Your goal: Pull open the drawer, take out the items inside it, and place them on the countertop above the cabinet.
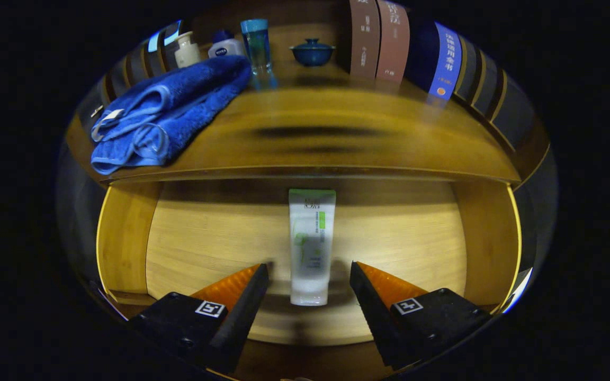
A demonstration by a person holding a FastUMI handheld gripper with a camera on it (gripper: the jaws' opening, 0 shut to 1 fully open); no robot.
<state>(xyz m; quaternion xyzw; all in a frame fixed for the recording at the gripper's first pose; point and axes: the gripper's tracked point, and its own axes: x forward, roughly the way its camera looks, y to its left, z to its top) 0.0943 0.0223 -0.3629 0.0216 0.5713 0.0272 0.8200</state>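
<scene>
Claw spread wide, empty, our fingers flanking without touching the tube lying flat in the open drawer beneath the surface; risk: closing off-centre, we squirt it aside.

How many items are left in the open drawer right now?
1. A white tube lies flat on the drawer floor, lengthwise between the open fingers, which do not touch it. The countertop edge hides the drawer's back, so more could sit there.
</scene>
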